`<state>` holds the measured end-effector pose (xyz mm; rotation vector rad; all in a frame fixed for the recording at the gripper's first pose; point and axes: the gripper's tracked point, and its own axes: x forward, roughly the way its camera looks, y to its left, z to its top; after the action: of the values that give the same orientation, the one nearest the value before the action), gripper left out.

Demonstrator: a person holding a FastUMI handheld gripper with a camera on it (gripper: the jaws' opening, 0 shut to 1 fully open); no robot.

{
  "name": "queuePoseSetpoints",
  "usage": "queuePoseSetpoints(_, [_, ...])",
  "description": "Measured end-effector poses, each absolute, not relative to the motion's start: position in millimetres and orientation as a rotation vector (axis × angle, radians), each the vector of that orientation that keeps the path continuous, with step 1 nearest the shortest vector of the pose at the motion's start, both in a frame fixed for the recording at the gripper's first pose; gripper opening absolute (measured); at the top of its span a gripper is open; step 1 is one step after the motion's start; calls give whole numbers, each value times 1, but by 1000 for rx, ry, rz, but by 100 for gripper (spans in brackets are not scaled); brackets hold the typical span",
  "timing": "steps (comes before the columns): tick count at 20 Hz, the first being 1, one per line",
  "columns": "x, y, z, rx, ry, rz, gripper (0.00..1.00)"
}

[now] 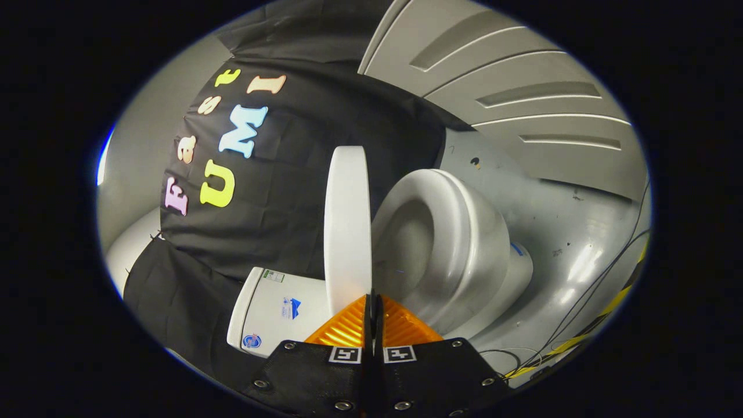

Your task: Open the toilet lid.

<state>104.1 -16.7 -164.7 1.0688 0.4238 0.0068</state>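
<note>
Gripper (371, 299) fingers pressed together, nothing visibly between them, tips right at edge of white plastic toilet lid (347, 226). Lid stands raised, apart from glossy white ceramic bowl (453, 244); white tank (273, 310) sits beside the lid.

My gripper (372, 307) shows ribbed fingers pressed together, above black plates bearing two square markers (373, 354) and silver screws (343, 404).
</note>
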Motion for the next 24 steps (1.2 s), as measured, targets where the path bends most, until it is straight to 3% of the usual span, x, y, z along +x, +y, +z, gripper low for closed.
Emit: queuePoseSetpoints(24, [117, 59, -60, 645, 329, 177, 0])
